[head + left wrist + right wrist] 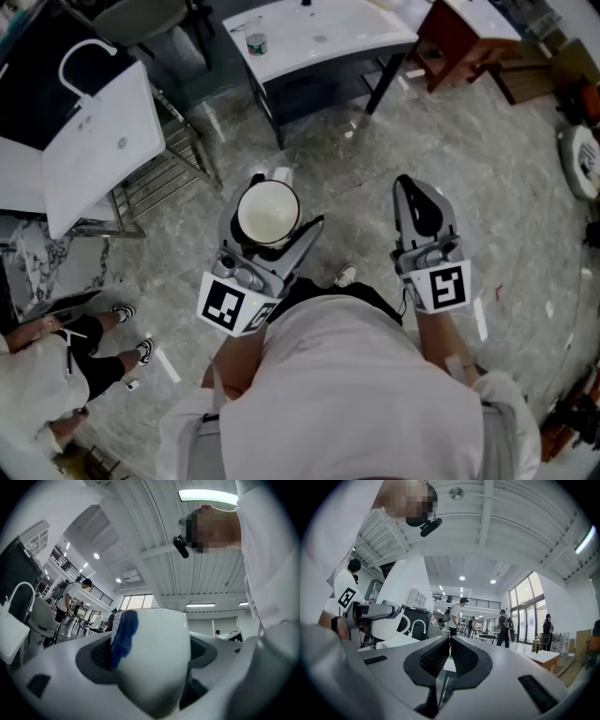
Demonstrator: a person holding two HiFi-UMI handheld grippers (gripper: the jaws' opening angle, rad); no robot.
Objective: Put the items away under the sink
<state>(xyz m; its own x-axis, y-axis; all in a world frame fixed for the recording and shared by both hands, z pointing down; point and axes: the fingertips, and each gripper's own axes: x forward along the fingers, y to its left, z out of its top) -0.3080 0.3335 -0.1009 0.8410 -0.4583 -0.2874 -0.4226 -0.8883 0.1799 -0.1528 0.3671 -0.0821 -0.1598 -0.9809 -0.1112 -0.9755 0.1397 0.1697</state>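
Cup [267, 214] is up in the L gripper [272, 234], jaws clamped on its sides, mouth facing up. It's held at chest height over the floor, so it's in hand, not stowed. In the L gripper view the cup fills the gap btw the jaws, w/ a blue mark [124, 637] on its side.

R gripper [424, 214] is clenched on nothing. In its own view the ribbed pads meet, no item btw them.

Progress, as I judge it: early to mid. One item is picked up and none can be seen put away. The sink [98, 150] w/ its tap [80, 56] sits off to the L, well apart from both grippers. The wire rack [159, 183] under it is prob. the target, but I can't tell from up here if anything's on it. What's left is to carry the cup over, get down low and set it under.

Containers: the cup's inside looks pale and bare, no contents visible. A small tub [256, 43] stands on the white bench [319, 37] ahead, maybe another item to go. Its contents are too small to tell.
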